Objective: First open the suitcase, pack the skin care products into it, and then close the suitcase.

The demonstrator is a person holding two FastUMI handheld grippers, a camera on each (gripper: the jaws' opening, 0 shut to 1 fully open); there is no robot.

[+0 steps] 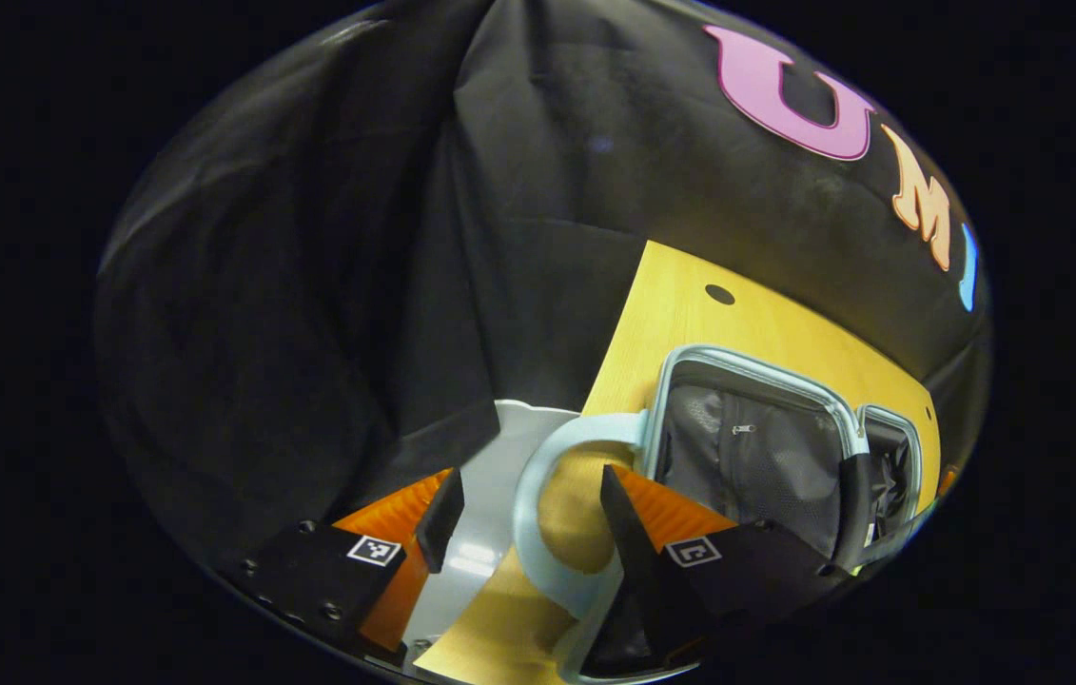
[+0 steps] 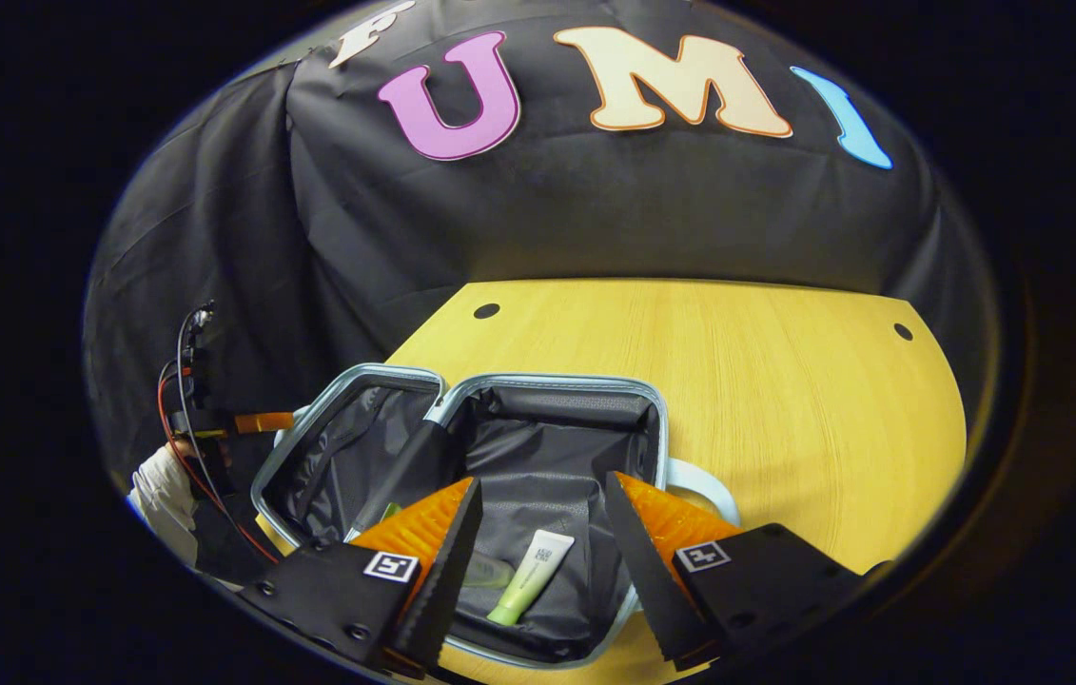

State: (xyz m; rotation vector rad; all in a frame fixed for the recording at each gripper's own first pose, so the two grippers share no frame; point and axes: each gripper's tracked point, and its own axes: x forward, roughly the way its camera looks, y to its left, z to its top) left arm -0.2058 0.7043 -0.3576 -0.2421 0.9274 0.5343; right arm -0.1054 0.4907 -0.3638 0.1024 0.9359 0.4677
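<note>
- Suitcase [image 2: 538,428] lies open flat on the wooden table [image 2: 785,400], both halves facing up, grey fabric lining exposed, pale blue-grey rim around each half.
- Tube [image 2: 530,577] with a white body and green cap end lies on the lining of the nearer half, inside the suitcase; in the right gripper view it sits between the two fingers of the right gripper [image 2: 538,552] but below them, not touched.
- Second pale green item, partly hidden behind the right gripper's left finger, lies just beside the tube; cannot tell what it is.
- Right gripper: jaws spread wide, holding nothing, hanging over the nearer half of the suitcase.
- Suitcase handle [image 1: 547,514], a pale blue loop, sticks out from the side of the case over the table edge in the left gripper view.
- Left gripper [image 1: 528,518]: jaws wide apart, nothing clamped; the handle loop lies between the fingers; whether the right-hand finger touches it, I cannot tell.
- Zipped mesh divider [image 1: 747,457] covers the half of the suitcase nearest the left gripper.
- Left gripper also shows at the far left of the right gripper view, beside the suitcase, held by a hand in a white sleeve [image 2: 162,495] with red and black cables running up.
- Black cloth wall [image 2: 547,219] stands behind the table.
</note>
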